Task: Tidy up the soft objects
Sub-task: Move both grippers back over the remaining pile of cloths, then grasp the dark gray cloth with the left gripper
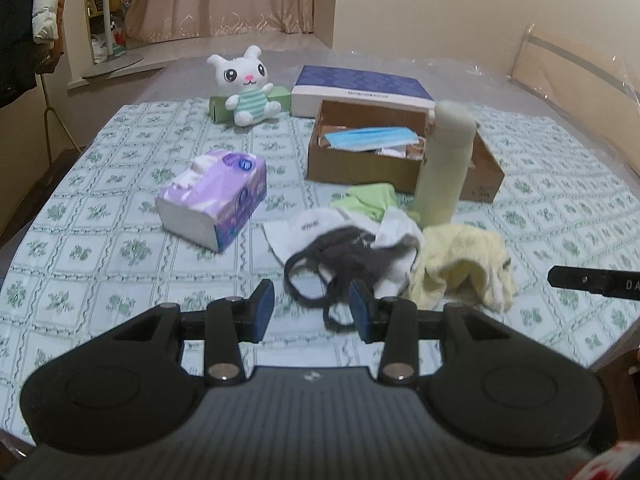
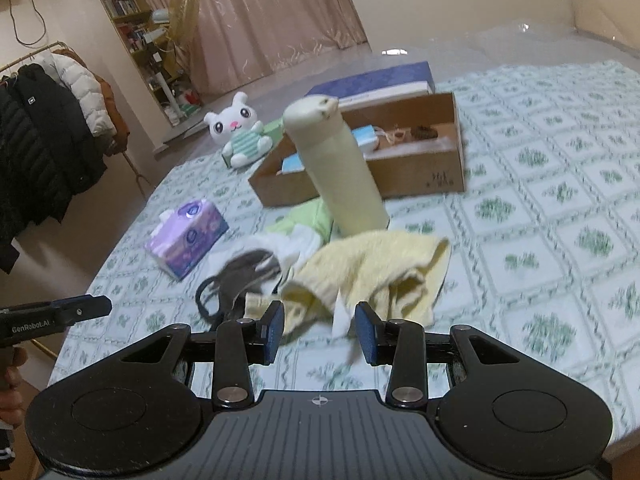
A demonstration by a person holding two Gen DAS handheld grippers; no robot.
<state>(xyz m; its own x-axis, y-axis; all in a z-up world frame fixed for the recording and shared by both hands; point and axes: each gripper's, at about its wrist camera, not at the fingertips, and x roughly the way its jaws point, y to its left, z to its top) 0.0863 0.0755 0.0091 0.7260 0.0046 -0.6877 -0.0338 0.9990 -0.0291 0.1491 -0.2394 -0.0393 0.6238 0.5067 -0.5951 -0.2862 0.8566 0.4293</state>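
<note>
Cardboard, brown: the open shallow box (image 1: 360, 168) lies well beyond both tools and already contains a blue face mask (image 1: 368, 138) plus small items too blurred to identify; whether these count as sorted I cannot say. Judgement: task is at an early stage; most soft things are not yet put anywhere.

Loose pile just ahead of the tools: pale yellow terry cloth (image 2: 372, 268), crumpled, directly beyond the right gripper (image 2: 320, 334); dark grey strappy fabric piece (image 1: 340, 260) directly beyond the left gripper (image 1: 312, 312), its straps reaching toward the gap between the pads; white cloth with small print (image 1: 308, 232) partly under the grey one; light green cloth (image 1: 368, 198) farther out, beside the foot of an upright cream cylindrical bottle (image 1: 440, 168). Purple soft tissue pack (image 1: 212, 200) sits ahead and to the left of the left gripper, apart from the pile; white plush bunny in a green striped shirt (image 1: 248, 88) sits far ahead, leaning on a green carton (image 1: 218, 110); blue-lidded flat box (image 1: 360, 88) lies behind the cardboard one.

Left gripper: jaws partly open, nothing between the blue pads (image 1: 264, 312), nothing touched. Right gripper: jaws partly open, empty; yellow cloth edge appears just past the tips, contact not evident.

Remaining, by my reading: pick up each cloth, the tissue pack and the bunny, and group them.
</note>
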